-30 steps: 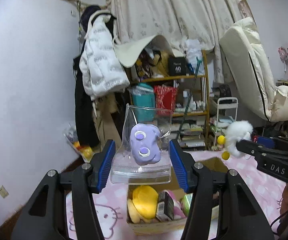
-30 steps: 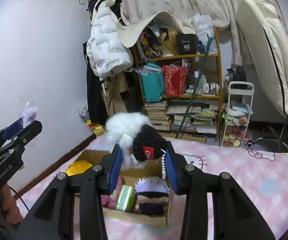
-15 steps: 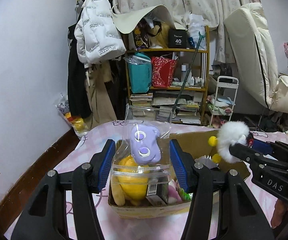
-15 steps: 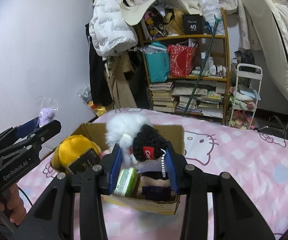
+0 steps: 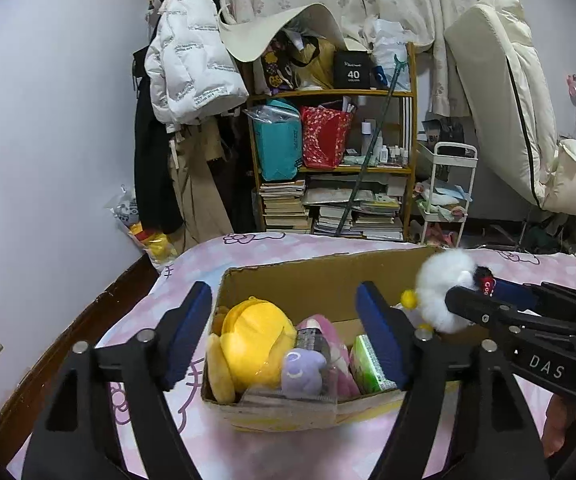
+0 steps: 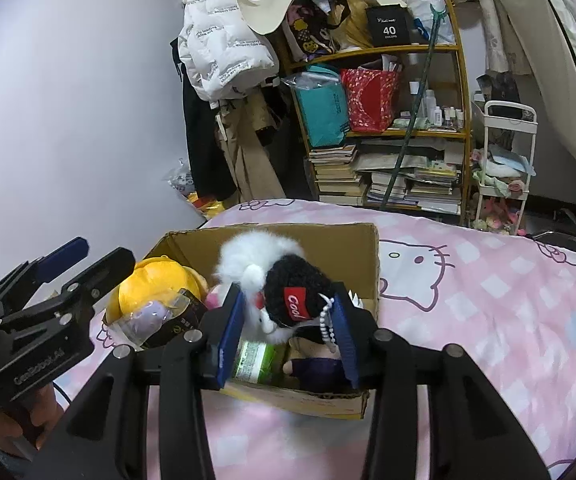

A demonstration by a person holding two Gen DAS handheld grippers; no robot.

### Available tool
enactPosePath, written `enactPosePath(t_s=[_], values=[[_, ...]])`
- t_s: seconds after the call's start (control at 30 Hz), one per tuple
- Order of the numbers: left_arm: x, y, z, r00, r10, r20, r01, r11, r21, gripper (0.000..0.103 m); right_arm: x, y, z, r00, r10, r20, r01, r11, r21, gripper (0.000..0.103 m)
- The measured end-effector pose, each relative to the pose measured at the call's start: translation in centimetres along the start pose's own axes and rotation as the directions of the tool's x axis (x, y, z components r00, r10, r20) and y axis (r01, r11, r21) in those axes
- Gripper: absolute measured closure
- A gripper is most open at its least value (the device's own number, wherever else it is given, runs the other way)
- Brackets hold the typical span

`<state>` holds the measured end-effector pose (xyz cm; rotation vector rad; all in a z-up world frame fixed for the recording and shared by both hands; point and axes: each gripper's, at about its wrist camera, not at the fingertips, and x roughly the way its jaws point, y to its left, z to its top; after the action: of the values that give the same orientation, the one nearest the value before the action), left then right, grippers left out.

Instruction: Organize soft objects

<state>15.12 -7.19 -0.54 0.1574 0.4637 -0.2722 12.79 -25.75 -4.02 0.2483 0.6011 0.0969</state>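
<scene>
A cardboard box (image 5: 319, 276) (image 6: 367, 256) stands on the pink bed. In it lie a yellow plush (image 5: 254, 338) (image 6: 154, 280), a pink item (image 5: 329, 334), a green pack (image 5: 369, 366) (image 6: 254, 356) and a purple plush in a clear bag (image 5: 301, 370) (image 6: 150, 318) at the front. My left gripper (image 5: 286, 338) (image 6: 84, 254) is open and empty just above the box's front. My right gripper (image 6: 288, 330) (image 5: 483, 296) is shut on a white and black fluffy plush (image 6: 276, 280) (image 5: 443, 284), held over the box's right side.
The pink Hello Kitty bedspread (image 6: 487, 300) surrounds the box. A cluttered shelf (image 5: 335, 168) with books and bags, hanging coats (image 5: 192, 76) and a white cart (image 5: 447, 192) stand behind the bed. A cream mattress (image 5: 499, 112) leans at the right.
My left gripper opened and let the bagged purple plush drop into the box's front. Both grippers came lower toward the box; the right one still holds the fluffy plush.
</scene>
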Motion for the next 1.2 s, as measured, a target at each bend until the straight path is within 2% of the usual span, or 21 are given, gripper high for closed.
enactPosePath(t_s=[0.3,0.4,0.5,0.6,0.73,0.83,1.1,1.2], values=[[-2.2,1.0,0.0,0.999,0.045,0.014,-0.045,0.999,0.001,0.020,-0.9,0.4,0.2,1.000,-0.012,0.014,0.013,1.000,-0.021,0.055],[-3.5,1.5,0.1,0.998,0.061,0.036,-0.060,0.998,-0.008,0.013,-1.9,0.6,0.4,0.999,-0.019,0.034,0.019,0.999,-0.025,0.048],[-5.0,1.7,0.3,0.995,0.080,0.055,-0.080,0.997,0.003,0.013,-3.0,0.9,0.6,0.999,-0.020,0.045,0.021,0.999,-0.035,0.047],[-6.6,2.1,0.5,0.989,0.125,0.076,-0.125,0.992,-0.006,0.011,-4.3,1.4,0.9,0.998,-0.031,0.057,0.035,0.997,-0.067,0.030],[-9.2,3.3,0.7,0.986,0.135,0.099,-0.131,0.990,-0.049,0.003,-6.2,2.2,0.9,0.995,-0.053,0.087,0.063,0.992,-0.114,0.026],[-11.0,4.2,0.7,0.986,0.133,0.104,-0.124,0.989,-0.085,0.002,-7.9,2.7,0.9,0.990,-0.060,0.131,0.075,0.990,-0.118,0.016],[-14.7,5.1,0.6,0.978,0.140,0.153,-0.130,0.988,-0.079,0.001,-12.2,3.7,1.0,0.963,-0.093,0.253,0.131,0.982,-0.137,0.012],[-15.5,5.2,0.4,0.974,0.151,0.166,-0.141,0.987,-0.071,0.001,-13.2,3.7,0.9,0.957,-0.100,0.272,0.141,0.981,-0.134,0.012]])
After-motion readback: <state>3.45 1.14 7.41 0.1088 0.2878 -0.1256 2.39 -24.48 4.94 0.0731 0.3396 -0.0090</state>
